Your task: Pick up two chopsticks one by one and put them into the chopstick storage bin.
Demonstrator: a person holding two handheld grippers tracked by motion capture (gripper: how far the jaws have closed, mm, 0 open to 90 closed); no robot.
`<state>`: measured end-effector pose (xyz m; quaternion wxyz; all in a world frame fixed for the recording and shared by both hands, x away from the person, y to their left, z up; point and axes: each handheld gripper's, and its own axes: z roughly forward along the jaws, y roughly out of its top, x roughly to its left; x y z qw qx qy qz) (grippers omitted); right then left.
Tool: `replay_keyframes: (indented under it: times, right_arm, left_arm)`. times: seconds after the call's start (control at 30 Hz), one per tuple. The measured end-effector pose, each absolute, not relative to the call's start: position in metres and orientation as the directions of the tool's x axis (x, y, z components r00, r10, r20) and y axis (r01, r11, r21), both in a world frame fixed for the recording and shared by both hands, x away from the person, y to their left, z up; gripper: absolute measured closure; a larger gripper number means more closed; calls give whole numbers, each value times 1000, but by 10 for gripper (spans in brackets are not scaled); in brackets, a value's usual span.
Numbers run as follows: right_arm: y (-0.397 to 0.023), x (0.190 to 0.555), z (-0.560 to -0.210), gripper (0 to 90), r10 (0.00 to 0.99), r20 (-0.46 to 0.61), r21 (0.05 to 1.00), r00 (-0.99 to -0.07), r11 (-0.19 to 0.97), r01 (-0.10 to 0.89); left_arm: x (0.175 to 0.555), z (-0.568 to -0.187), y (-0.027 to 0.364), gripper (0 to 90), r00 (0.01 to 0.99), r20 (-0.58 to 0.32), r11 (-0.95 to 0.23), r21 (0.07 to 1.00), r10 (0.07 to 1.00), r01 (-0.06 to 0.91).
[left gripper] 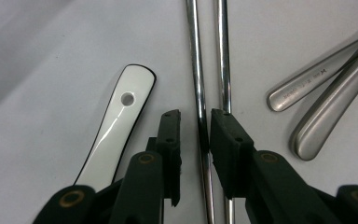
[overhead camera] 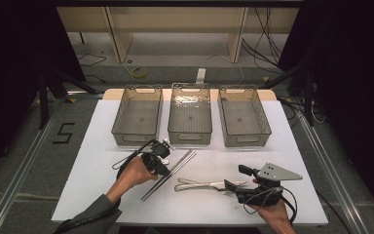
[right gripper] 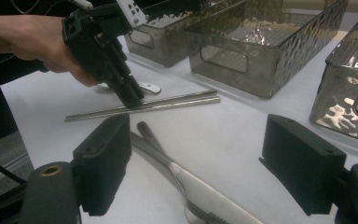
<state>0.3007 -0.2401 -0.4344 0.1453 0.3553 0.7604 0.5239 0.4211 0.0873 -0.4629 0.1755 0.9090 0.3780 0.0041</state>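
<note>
**Left tool pinching a chopstick**

The left tool (left gripper: 195, 128) is pinching one of the two chopsticks (left gripper: 197, 70), its pads pressing on the rod's sides. The pair is lying side by side on the white desk (overhead camera: 102, 122), nearer the near edge than the three bins (overhead camera: 190, 114) along the far edge. A white spoon (left gripper: 119, 123) is lying just beside it. The right tool (right gripper: 191, 163) is hovering spread over the cutlery (right gripper: 177, 172) near the near edge.
</note>
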Motion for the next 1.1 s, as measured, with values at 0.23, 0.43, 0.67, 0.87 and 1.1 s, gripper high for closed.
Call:
replay_keyframes:
  times: [0.23, 0.43, 0.67, 0.87, 1.1]
  right_arm:
    - [-239, 301, -435, 252, 695, 145, 898, -705, 206, 388]
    - [-239, 301, -435, 255, 697, 144, 896, -702, 208, 391]
    - [-239, 301, -435, 257, 699, 143, 897, -701, 209, 391]
    - [-240, 301, -434, 258, 697, 143, 898, -703, 208, 389]
    - [-240, 300, -434, 259, 696, 148, 898, -703, 203, 390]
  left_arm:
    - [421, -463, 85, 809, 727, -75, -678, 306, 683, 668]
    - [420, -462, 82, 831, 731, -49, -687, 302, 681, 660]
    - [420, -462, 83, 851, 728, -53, -682, 308, 684, 663]
    - [419, -462, 84, 852, 730, -56, -682, 317, 681, 660]
    - [418, -453, 89, 853, 734, -62, -673, 353, 677, 650]
